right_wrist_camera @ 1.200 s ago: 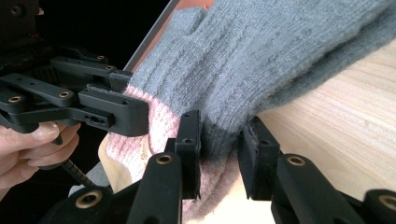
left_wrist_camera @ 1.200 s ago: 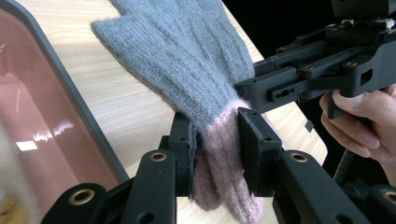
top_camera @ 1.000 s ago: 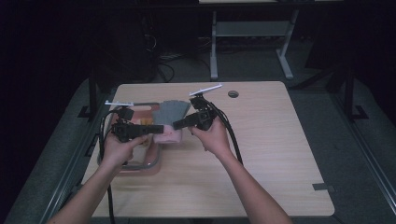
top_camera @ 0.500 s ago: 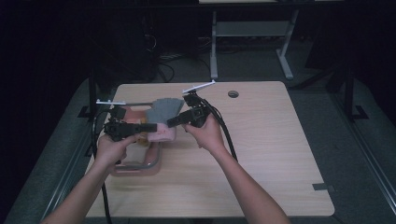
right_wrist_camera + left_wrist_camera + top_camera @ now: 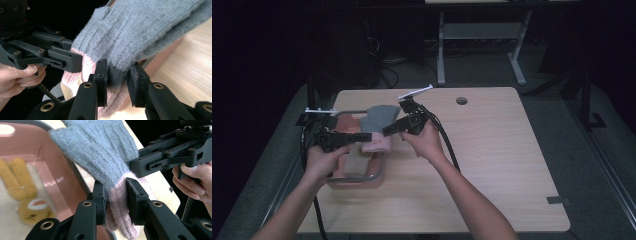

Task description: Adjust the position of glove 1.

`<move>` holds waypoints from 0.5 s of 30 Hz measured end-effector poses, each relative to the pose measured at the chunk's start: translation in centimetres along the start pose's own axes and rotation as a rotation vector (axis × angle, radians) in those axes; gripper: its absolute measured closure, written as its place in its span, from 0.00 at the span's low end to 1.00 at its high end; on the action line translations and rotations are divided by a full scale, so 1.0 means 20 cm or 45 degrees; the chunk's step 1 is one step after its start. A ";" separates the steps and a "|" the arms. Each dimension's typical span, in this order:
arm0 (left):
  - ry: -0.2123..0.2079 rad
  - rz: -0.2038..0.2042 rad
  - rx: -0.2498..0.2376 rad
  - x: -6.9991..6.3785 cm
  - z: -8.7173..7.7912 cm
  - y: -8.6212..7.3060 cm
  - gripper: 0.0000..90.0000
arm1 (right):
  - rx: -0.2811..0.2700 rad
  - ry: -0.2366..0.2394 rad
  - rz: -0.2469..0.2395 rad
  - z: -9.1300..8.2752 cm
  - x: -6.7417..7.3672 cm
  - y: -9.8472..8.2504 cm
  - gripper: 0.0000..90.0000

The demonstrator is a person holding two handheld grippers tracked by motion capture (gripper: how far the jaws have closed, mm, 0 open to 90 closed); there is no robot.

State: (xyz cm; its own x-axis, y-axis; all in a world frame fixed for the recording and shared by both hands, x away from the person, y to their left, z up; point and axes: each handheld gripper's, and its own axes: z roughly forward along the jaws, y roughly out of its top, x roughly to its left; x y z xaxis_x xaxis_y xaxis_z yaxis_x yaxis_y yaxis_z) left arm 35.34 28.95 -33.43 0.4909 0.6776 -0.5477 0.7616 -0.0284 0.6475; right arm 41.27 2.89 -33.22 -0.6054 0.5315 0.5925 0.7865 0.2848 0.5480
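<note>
Both tongs [image 5: 116, 197] [image 5: 117, 82] on glove [image 5: 379, 122], beside tray rim [image 5: 379, 167].

Room dark, lit mainly on light wood table [image 5: 492, 165], centre of frame. Round hole [image 5: 461, 100] near table's far edge. Grey floor [image 5: 562, 115] at right. White desk legs [image 5: 442, 50] top centre, w/ cables [image 5: 387, 65] top left.

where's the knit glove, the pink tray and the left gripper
knit glove [image 5: 100, 155], left gripper view, on the grey knit body.
pink tray [image 5: 60, 182], left gripper view, on its inner wall.
left gripper [image 5: 116, 197], left gripper view, midway between its jaw tips, which pinch the glove's pink cuff.
</note>
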 end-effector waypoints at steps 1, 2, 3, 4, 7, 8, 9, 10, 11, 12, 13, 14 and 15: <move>0.003 0.000 0.000 0.00 -0.01 0.00 0.79 | -0.002 0.007 -0.005 0.01 0.00 0.00 0.79; 0.006 0.000 -0.001 0.01 -0.01 0.00 0.79 | -0.002 0.007 -0.006 0.01 0.00 0.01 0.79; 0.014 -0.005 0.001 0.01 -0.02 0.00 0.79 | -0.001 0.013 -0.008 0.02 0.00 0.01 0.79; 0.019 -0.008 -0.002 0.01 -0.02 -0.01 0.79 | -0.001 0.017 -0.006 0.03 0.00 0.01 0.79; 0.028 -0.017 -0.008 0.02 -0.04 -0.01 0.79 | 0.002 0.031 -0.010 0.05 0.01 0.02 0.79; 0.032 -0.016 -0.007 0.03 -0.04 -0.01 0.79 | 0.003 0.038 -0.006 0.06 0.01 0.02 0.79; 0.037 -0.009 -0.005 0.03 -0.05 -0.01 0.79 | 0.003 0.041 -0.004 0.06 0.01 0.02 0.79; 0.041 -0.010 -0.007 0.03 -0.05 -0.01 0.79 | 0.004 0.046 -0.004 0.07 0.01 0.02 0.79; 0.042 -0.014 -0.008 0.04 -0.06 -0.02 0.79 | -0.001 0.051 -0.003 0.08 0.01 0.02 0.79; 0.046 -0.019 -0.008 0.04 -0.06 -0.02 0.79 | 0.003 0.053 -0.005 0.09 0.01 0.02 0.79; 0.050 -0.021 -0.009 0.04 -0.07 -0.02 0.79 | 0.004 0.056 -0.001 0.09 0.01 0.02 0.79; 0.053 -0.020 -0.009 0.05 -0.07 -0.02 0.79 | 0.003 0.058 -0.004 0.10 0.01 0.02 0.79; 0.056 -0.018 -0.010 0.05 -0.08 -0.02 0.79 | 0.003 0.063 -0.004 0.11 0.01 0.03 0.79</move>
State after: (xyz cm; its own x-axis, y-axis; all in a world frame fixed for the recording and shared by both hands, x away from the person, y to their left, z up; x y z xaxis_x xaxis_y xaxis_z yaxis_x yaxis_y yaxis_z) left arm 34.83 30.76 -33.41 0.4607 0.7095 -0.5333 0.7650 -0.0127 0.6439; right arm 41.80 4.89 -34.07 -0.6133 0.4901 0.6194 0.7847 0.2884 0.5487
